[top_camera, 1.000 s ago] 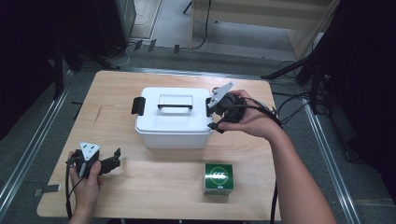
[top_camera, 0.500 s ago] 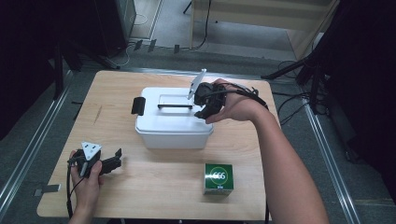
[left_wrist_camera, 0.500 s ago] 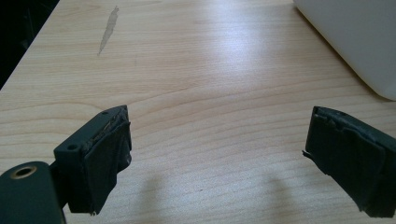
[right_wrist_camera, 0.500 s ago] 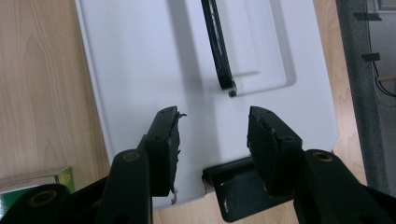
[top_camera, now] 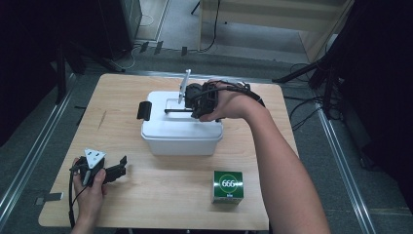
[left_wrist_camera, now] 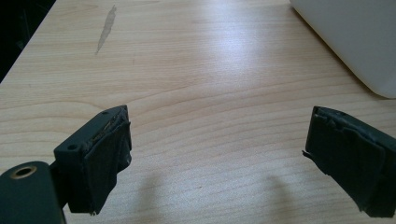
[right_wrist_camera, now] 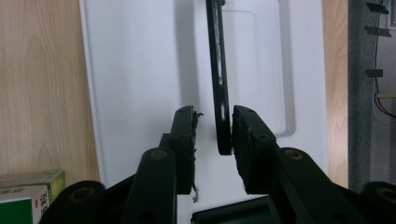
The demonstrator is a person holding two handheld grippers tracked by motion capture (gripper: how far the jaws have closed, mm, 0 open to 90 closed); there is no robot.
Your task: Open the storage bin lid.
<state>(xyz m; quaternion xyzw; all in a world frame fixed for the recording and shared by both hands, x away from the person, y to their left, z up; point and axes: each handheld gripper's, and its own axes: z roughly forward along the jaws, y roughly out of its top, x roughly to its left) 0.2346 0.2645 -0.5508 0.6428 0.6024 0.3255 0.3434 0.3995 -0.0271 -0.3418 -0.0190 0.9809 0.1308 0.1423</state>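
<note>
A white lidded plastic box [top_camera: 180,134] stands mid-table, with a thin black handle [top_camera: 175,111] raised on its lid. My right gripper [top_camera: 197,113] points down over the lid. In the right gripper view its jaws [right_wrist_camera: 213,114] straddle the handle [right_wrist_camera: 218,70]. They have just been closing; one pad touches the bar and a gap remains at the other pad. My left gripper [top_camera: 121,167] rests near the front left of the table, open, with bare wood between its jaws [left_wrist_camera: 219,116].
A green carton [top_camera: 227,186] printed "666" stands on the wooden table [top_camera: 160,204] in front of the box, right of centre; its corner [right_wrist_camera: 28,196] appears in the right gripper view. A black latch [top_camera: 143,110] sits on the box's left end.
My right hand has moved left from the box's right end to above the lid's handle, and its jaws have narrowed around the bar. The left hand has stayed put.
</note>
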